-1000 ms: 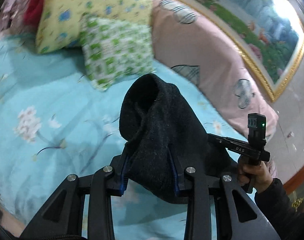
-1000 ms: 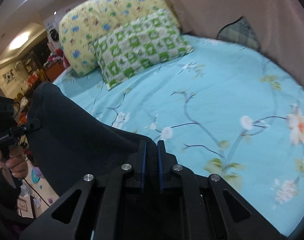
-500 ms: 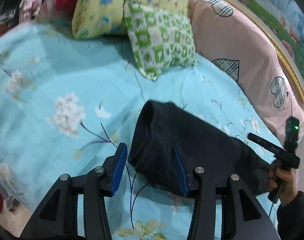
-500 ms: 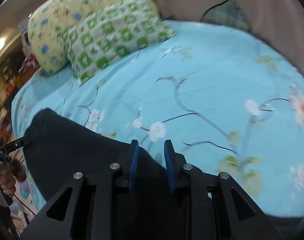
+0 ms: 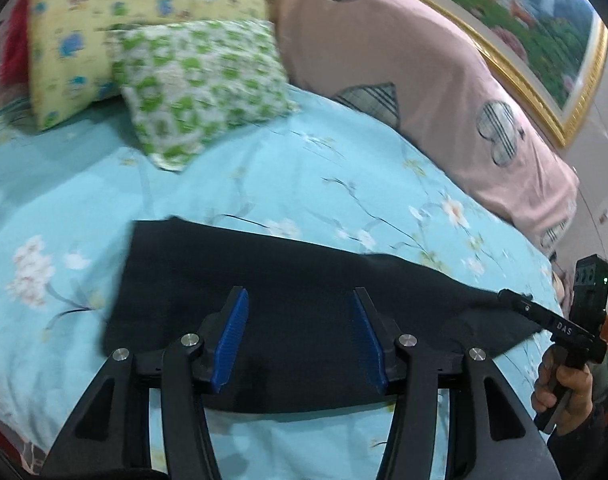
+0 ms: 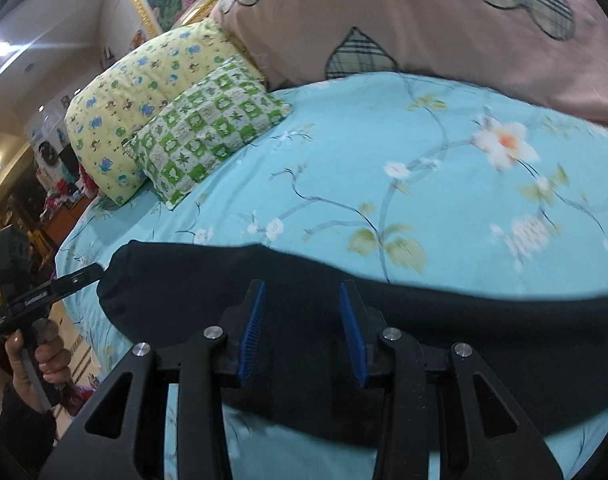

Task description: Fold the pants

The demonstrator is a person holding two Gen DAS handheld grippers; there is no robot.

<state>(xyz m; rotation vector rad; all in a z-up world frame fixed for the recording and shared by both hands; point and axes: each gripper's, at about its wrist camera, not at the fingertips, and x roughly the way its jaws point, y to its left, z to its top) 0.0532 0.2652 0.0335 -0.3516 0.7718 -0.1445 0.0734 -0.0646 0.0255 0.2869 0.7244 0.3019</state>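
the black soft knit pants [image 5: 304,288] lie flat on the blue flowered bed sheet [image 5: 263,176] just ahead of both wide, empty claws, left gripper [image 5: 299,336] and right gripper [image 6: 301,332]; being limp and light, they are probably best pinched at an edge.

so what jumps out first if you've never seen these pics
The black pants lie flat across the near part of the turquoise floral sheet. Both open grippers, left gripper and right gripper, hover over them. Behind, a green checked pillow leans on a yellow one.
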